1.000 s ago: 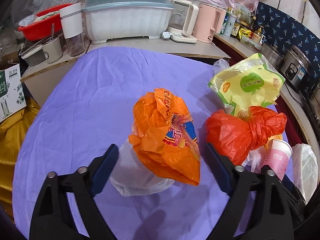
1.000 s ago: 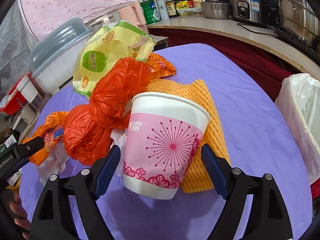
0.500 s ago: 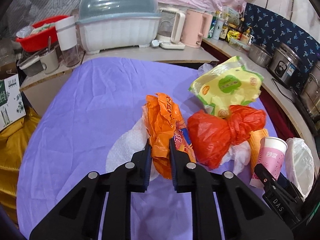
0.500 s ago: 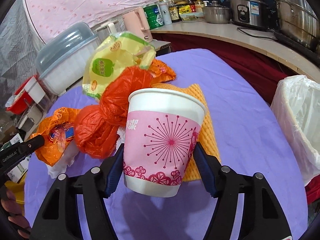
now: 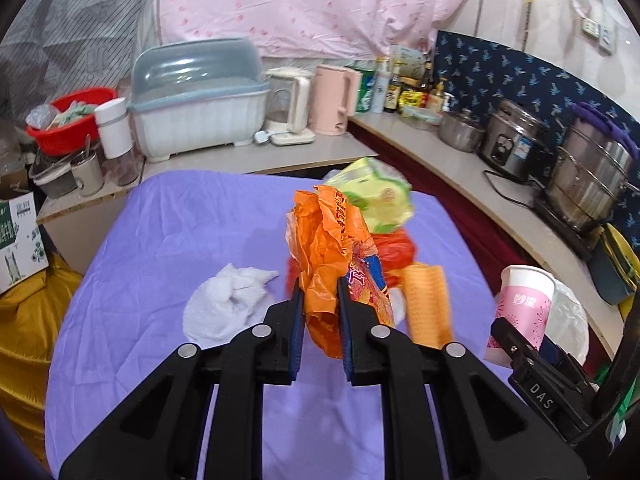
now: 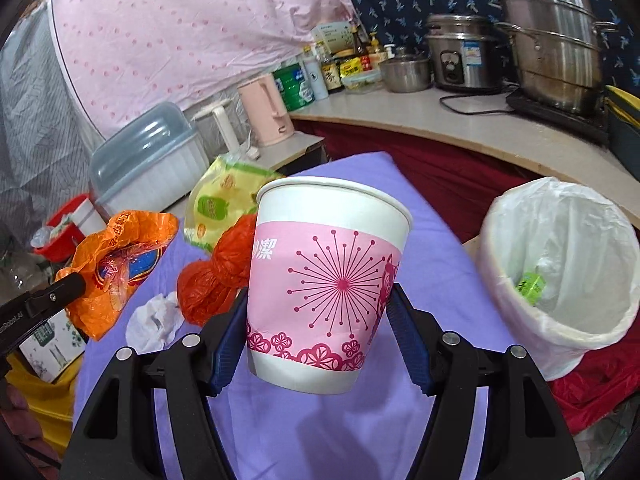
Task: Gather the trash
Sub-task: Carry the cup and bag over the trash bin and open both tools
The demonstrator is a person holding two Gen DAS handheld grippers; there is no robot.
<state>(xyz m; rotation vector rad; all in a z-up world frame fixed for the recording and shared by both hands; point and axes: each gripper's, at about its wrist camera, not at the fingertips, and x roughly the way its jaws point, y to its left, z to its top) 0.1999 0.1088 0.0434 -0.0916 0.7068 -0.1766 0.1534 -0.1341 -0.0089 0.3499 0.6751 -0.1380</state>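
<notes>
Left gripper (image 5: 319, 308) is pinching the crumpled orange wrapper (image 5: 332, 248), holding it clear of the purple tabletop (image 5: 160, 240); its jaws have just been closing on it. Right gripper (image 6: 316, 312) is clamping the pink-and-white paper cup (image 6: 328, 280) by its sides, upright, off the cloth; those jaws have just been closing too. A white tissue wad (image 5: 230, 302) is lying near the tabletop's left side. Red bag (image 6: 216, 276), yellow-green packet (image 6: 224, 200) and orange foam net (image 5: 426, 300) are sitting toward the far right. The white-lined bin (image 6: 560, 264) is standing beyond the right edge.
</notes>
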